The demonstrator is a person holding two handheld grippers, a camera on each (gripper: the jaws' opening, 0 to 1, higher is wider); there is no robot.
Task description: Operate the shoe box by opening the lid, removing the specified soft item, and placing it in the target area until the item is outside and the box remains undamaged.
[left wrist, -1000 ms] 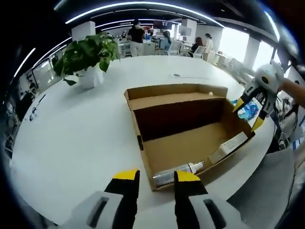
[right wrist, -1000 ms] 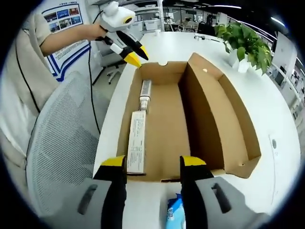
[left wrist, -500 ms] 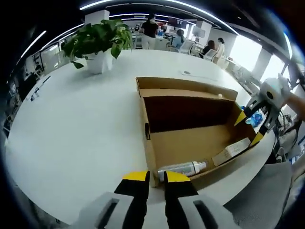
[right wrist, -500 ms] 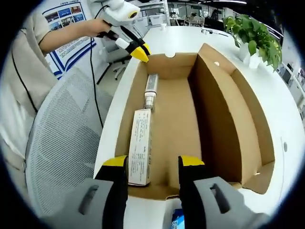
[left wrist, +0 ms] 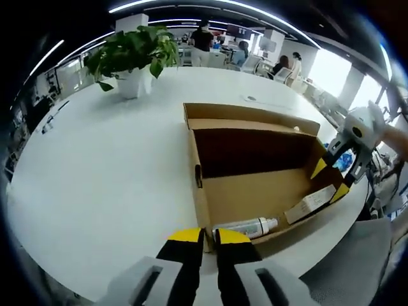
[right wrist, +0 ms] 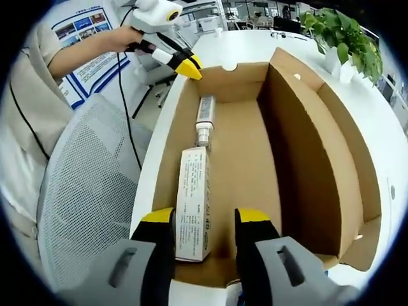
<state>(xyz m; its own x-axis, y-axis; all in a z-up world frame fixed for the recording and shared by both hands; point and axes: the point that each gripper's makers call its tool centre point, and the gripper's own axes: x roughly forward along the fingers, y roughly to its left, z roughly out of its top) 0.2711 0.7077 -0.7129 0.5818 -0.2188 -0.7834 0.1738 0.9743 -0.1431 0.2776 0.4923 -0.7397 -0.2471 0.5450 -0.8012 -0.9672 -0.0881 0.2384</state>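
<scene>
- The right tool [right wrist: 204,220] is partly open over the near end of the open brown cardboard shoe box [right wrist: 299,153], holding nothing.
- The left tool [left wrist: 203,236] is almost closed on the box's near wall.
- A long white printed carton [right wrist: 193,201] and a white tube [right wrist: 204,118] lie inside the box.
- Squeezing hard might bend the wall.
- The writing is too small to read.

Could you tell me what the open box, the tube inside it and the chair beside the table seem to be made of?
The shoe box looks like plain brown cardboard, matte, with raw cut edges and folded flaps. The tube appears to be glossy plastic or foil laminate, silvery-white with a lighter cap; which one cannot be told. The chair back looks like grey mesh, judging by its fine perforated pattern.
</scene>
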